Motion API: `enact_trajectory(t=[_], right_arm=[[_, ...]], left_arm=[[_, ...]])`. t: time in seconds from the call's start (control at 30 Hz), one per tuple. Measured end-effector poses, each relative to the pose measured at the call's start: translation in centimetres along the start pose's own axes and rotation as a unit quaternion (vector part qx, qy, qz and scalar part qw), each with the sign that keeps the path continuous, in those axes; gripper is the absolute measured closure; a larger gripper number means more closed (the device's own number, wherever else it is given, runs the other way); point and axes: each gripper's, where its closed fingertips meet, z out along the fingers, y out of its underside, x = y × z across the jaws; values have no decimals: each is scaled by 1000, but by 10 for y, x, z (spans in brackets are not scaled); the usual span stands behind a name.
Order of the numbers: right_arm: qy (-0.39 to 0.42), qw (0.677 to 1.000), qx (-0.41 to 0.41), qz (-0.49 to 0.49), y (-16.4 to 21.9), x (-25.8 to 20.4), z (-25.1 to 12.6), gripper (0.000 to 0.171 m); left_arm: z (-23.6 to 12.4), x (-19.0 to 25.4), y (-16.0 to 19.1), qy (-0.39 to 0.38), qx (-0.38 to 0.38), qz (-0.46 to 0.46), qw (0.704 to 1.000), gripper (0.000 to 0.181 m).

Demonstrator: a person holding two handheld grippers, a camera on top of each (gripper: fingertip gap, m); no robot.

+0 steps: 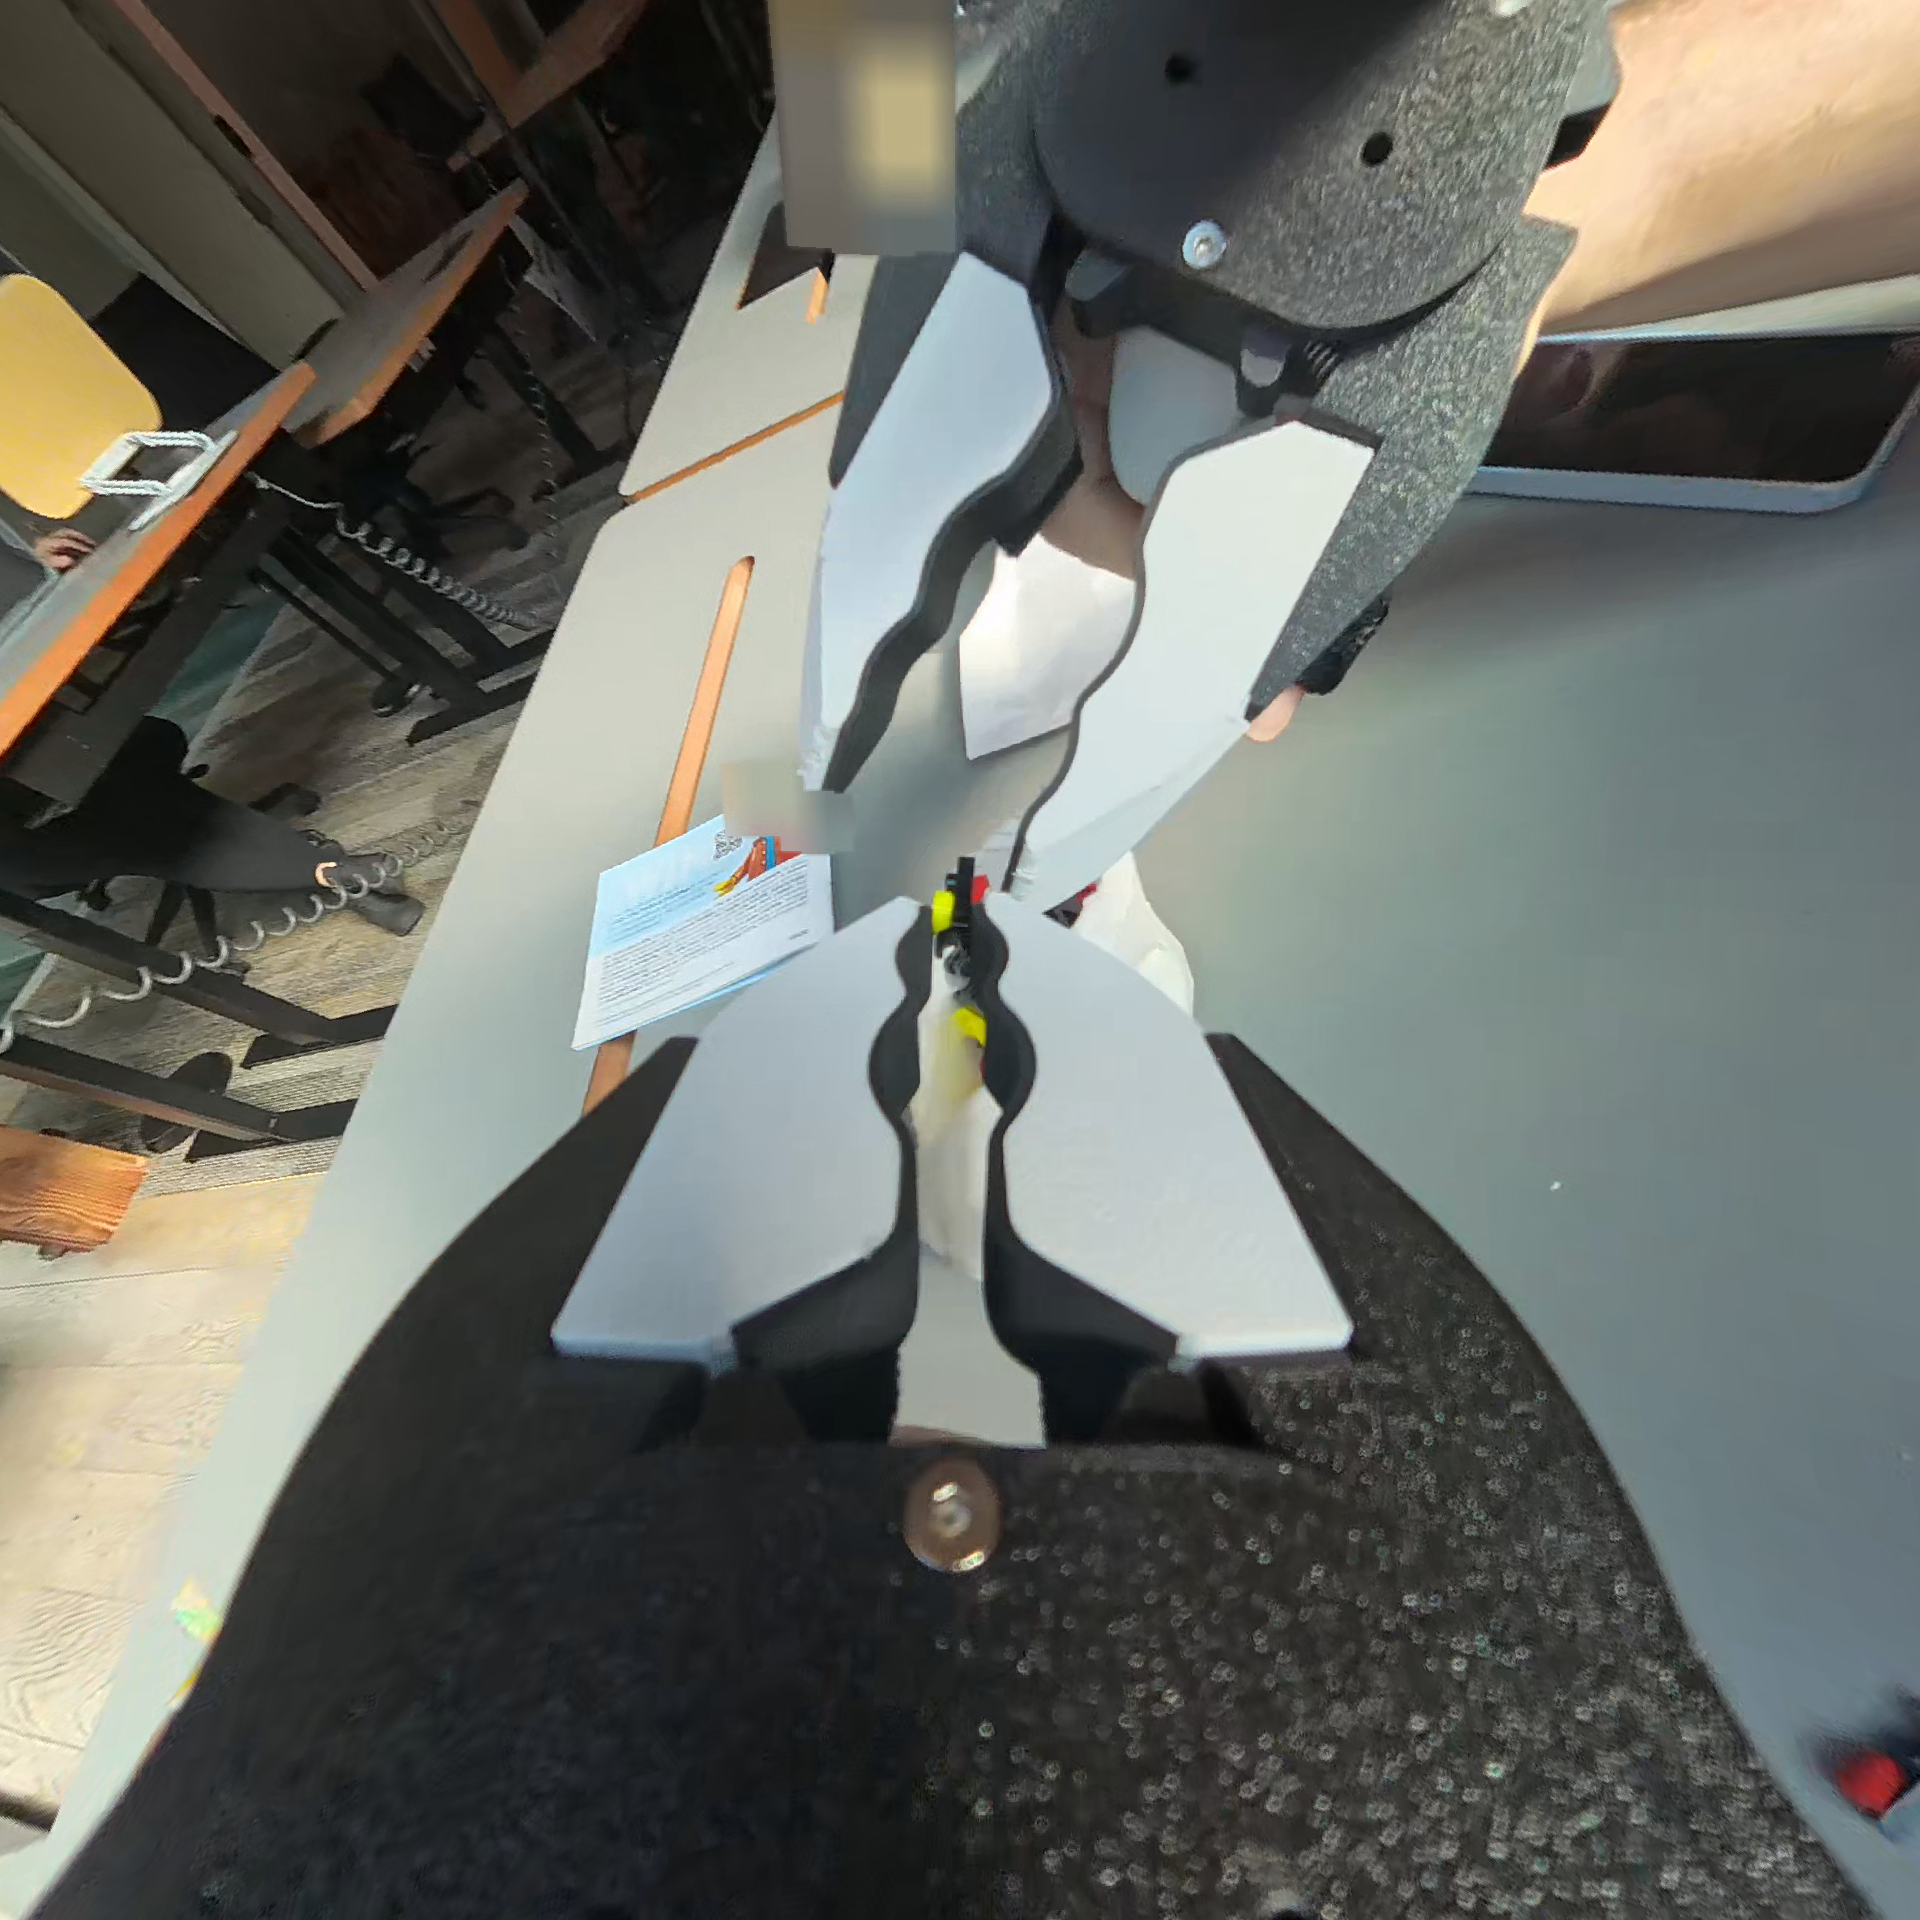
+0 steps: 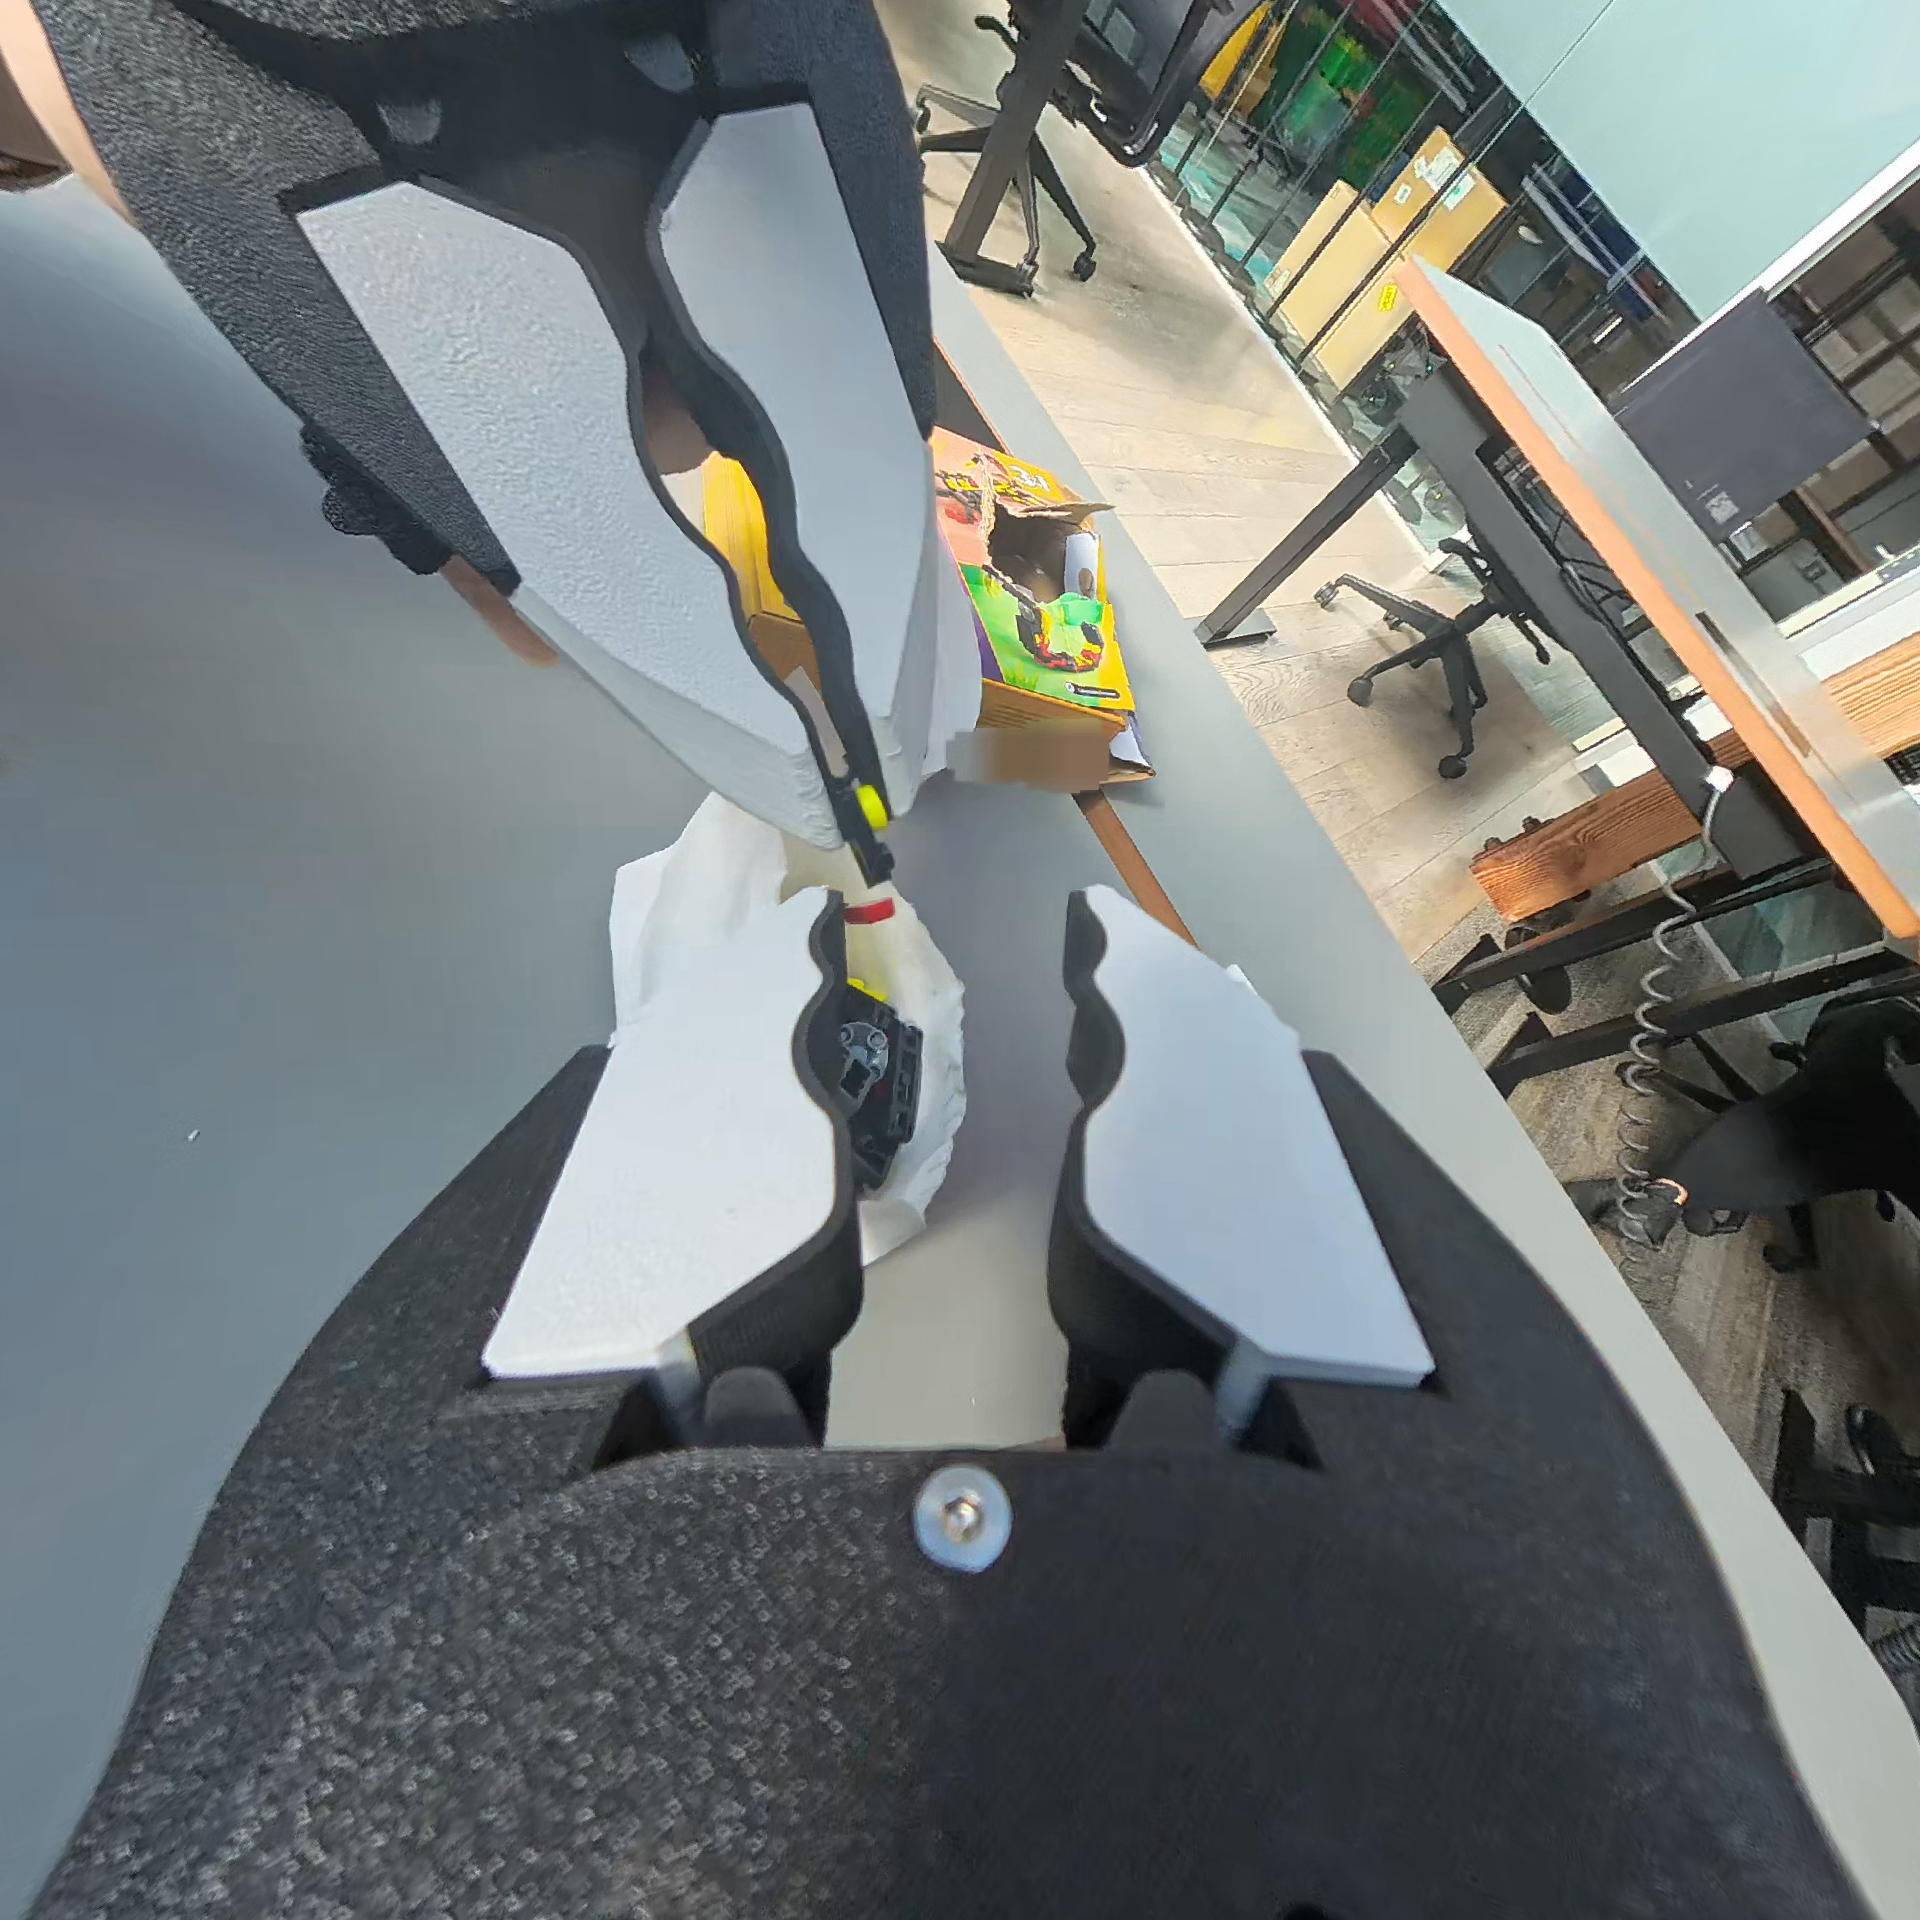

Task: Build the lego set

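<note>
My left gripper (image 1: 961, 920) is shut on a small black and yellow lego assembly (image 1: 948, 914), held above the grey table (image 1: 1558, 935). In the right wrist view it comes in from the top (image 2: 864, 821), with the assembly (image 2: 869, 805) sticking out of its tip. My right gripper (image 2: 956, 909) is open and empty, its fingertips just short of the assembly. It reaches in from the top of the left wrist view (image 1: 925, 831). Below both lies a crumpled white bag (image 2: 707, 935) holding loose black lego parts (image 2: 883, 1070).
The open lego box (image 2: 1039, 623) lies near the table's far edge. An instruction booklet (image 1: 707, 925) lies by a slot in the table. A dark flat device (image 1: 1683, 416) sits at the back. A red piece (image 1: 1870, 1777) lies near the lower right. Desks and chairs stand beyond. Only a small space, under 4 cm, lies between the two pairs of fingers.
</note>
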Motion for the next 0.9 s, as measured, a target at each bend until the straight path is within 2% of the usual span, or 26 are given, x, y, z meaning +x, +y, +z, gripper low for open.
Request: enact_trajectory(t=[0.1,0.23,0.3,0.4,0.47,0.53,0.6,0.63,0.7,0.77,0.9], right_arm=[[2,1000,-4,-23,-2,0,0,131],[3,1000,-7,-26,-1,0,0,131],[3,1000,4,-7,-2,1,-4,131],[-57,992,68,94,-18,-10,-18,138],[-152,954,141,218,-41,-23,-35,142],[-229,883,225,343,-66,-22,-57,144],[-282,811,286,425,-84,-17,-75,146],[-290,798,289,443,-87,-17,-76,147],[-297,806,276,431,-92,-27,-75,154],[-296,823,252,414,-93,-37,-71,153],[-297,815,267,419,-100,-36,-74,159]], left_arm=[[7,-1,8,21,-28,13,999,175],[7,-6,10,7,-41,28,999,175],[1,-7,3,-12,-14,31,999,175],[-23,-4,-31,-68,103,90,988,175],[-41,3,-49,-105,148,137,974,175],[-52,9,-59,-135,159,181,961,175],[-60,16,-68,-160,164,220,948,175],[-63,18,-72,-169,167,234,943,175],[-65,21,-77,-183,168,256,934,175],[-67,23,-81,-184,171,262,932,175],[-70,25,-86,-181,180,261,931,175]])
